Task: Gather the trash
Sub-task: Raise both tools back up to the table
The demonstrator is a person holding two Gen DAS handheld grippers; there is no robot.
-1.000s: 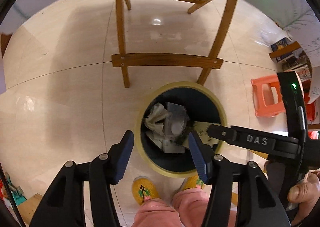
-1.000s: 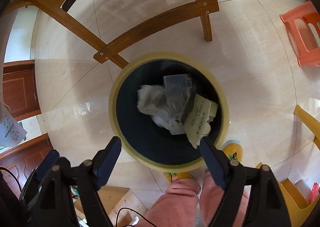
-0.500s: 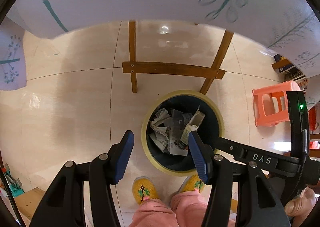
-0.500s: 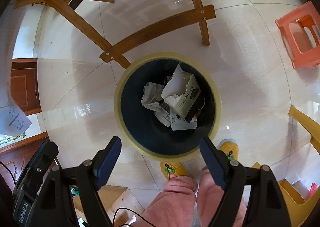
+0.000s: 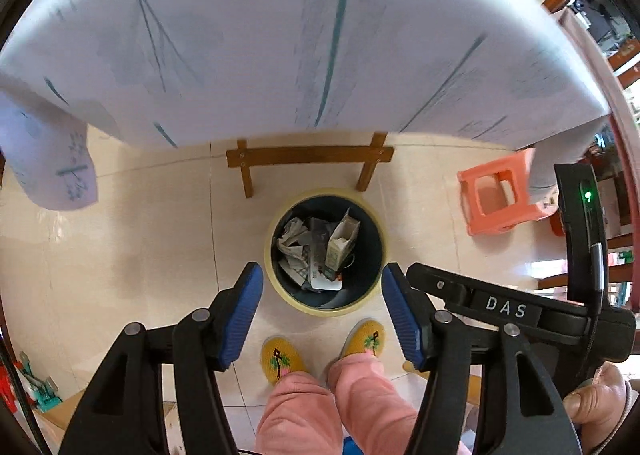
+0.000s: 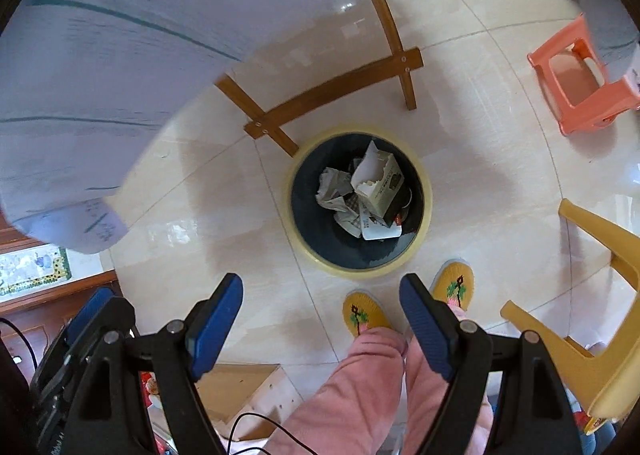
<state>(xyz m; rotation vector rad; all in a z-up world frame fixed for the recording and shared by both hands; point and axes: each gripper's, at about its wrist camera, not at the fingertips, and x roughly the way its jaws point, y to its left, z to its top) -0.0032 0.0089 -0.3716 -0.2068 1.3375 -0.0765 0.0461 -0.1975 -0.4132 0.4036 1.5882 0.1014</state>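
A round bin with a pale yellow rim [image 5: 269, 255] [image 6: 428, 195] stands on the tiled floor, far below both grippers. Inside it lie a torn carton [image 5: 340, 243] [image 6: 384, 183], crumpled paper [image 5: 294, 239] [image 6: 332, 191] and other scraps. My left gripper [image 5: 322, 269] points down over the bin; its jaws are opening and nothing is between the blue pads. My right gripper [image 6: 320, 281] also points down, to the near left of the bin, wide open with nothing in it.
A white cloth with teal lines [image 5: 304, 39] [image 6: 100, 67] hangs over a wooden table frame [image 5: 308, 157] [image 6: 336, 95] behind the bin. An orange stool [image 5: 500, 195] [image 6: 580, 75] and a yellow chair [image 6: 600, 339] stand to the right. The person's yellow slippers [image 5: 280, 359] are just before the bin.
Both grippers have risen, so the bin looks smaller and the cloth now fills the top of each view. The carton, falling a second ago, has settled in the bin.
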